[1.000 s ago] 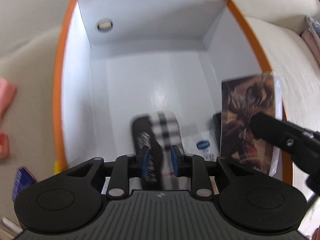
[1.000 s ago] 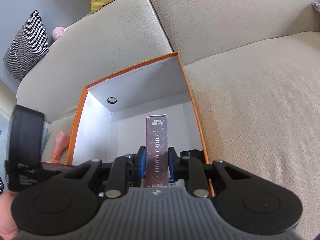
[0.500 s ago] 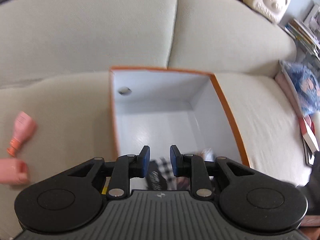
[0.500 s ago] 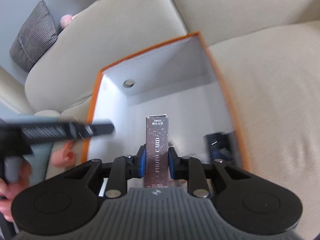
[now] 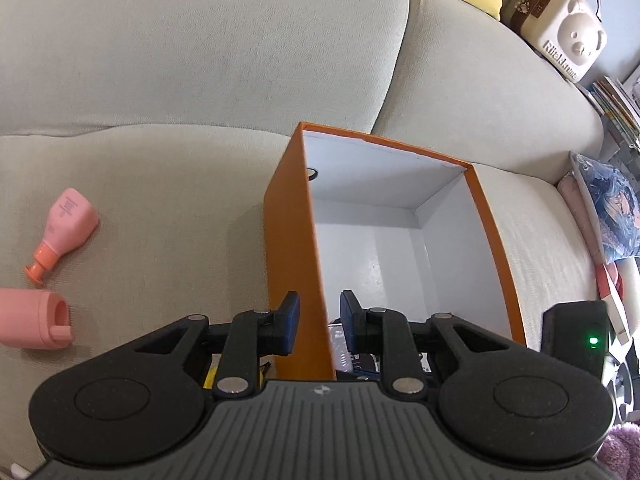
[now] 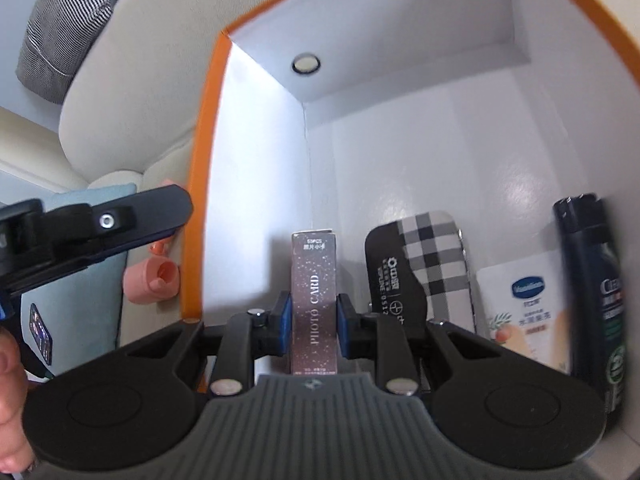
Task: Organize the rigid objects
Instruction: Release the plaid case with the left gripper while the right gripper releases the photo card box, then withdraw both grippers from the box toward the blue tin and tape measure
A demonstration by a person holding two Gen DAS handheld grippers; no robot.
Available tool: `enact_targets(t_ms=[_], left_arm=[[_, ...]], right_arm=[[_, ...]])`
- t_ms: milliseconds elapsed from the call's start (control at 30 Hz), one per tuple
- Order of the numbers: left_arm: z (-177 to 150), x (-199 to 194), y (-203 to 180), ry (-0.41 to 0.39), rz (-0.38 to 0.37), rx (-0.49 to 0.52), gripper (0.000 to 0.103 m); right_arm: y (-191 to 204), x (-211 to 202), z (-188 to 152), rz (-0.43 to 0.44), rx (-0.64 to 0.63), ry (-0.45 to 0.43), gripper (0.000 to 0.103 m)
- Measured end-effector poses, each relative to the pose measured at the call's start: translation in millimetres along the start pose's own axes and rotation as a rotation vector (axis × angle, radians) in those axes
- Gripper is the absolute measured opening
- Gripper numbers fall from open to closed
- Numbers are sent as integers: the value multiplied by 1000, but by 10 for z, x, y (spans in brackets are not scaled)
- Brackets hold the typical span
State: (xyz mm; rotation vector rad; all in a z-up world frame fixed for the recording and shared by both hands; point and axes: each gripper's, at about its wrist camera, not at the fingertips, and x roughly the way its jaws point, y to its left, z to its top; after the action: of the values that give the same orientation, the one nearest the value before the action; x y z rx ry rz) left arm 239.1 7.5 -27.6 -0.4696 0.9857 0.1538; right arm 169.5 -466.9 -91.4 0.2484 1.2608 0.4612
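Note:
An orange box (image 5: 294,240) with white inside walls (image 6: 256,160) stands on the beige sofa. My left gripper (image 5: 319,322) hovers above the box's left wall, jaws a little apart and open with nothing held. My right gripper (image 6: 313,322) is shut on a slim glittery photo card box (image 6: 314,272), held upright low inside the box near its left wall. On the box floor to the right lie a black and checked case (image 6: 436,256), a white cream tube (image 6: 524,304) and a dark bottle (image 6: 592,280).
A pink bottle (image 5: 66,224) and a pink cap (image 5: 36,318) lie on the sofa seat left of the box. A bear-shaped case (image 5: 560,36) sits on the backrest; books and a printed cushion (image 5: 612,208) crowd the right end. A person's hand (image 6: 8,400) shows at lower left.
My left gripper let go of the checked case and rose out of the box toward its left wall. My right gripper sank into the box with the photo card box.

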Motion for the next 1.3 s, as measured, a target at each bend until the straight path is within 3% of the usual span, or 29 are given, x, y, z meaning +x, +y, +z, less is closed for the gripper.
enact_targets(t_ms=[167, 333, 433, 467, 533, 867, 1067, 1133, 1300], left_arm=[[-4, 101, -2, 5, -21, -14, 26], [-31, 125, -25, 9, -25, -1, 26], [-49, 131, -29, 16, -24, 5, 21], [-55, 130, -28, 15, -20, 8, 20], [-58, 129, -28, 13, -15, 12, 17], [-69, 127, -53, 21, -8, 10, 17], [-106, -26, -50, 5, -7, 22, 17], [-125, -100, -43, -5, -9, 28, 17], [-199, -327, 41, -43, -4, 44, 17]], right_arm=[[-16, 59, -15, -25, -48, 47, 29], [139, -27, -88, -166, -180, 21, 37], [189, -32, -139, -166, -233, 26, 35], [200, -14, -156, -176, -240, 30, 26], [210, 23, -182, -163, -238, 32, 25], [230, 84, -245, -142, -244, 45, 31], [405, -204, -356, -185, -302, -32, 32], [493, -336, -394, -198, -343, -71, 37], [601, -800, -390, -164, -403, -238, 47]])
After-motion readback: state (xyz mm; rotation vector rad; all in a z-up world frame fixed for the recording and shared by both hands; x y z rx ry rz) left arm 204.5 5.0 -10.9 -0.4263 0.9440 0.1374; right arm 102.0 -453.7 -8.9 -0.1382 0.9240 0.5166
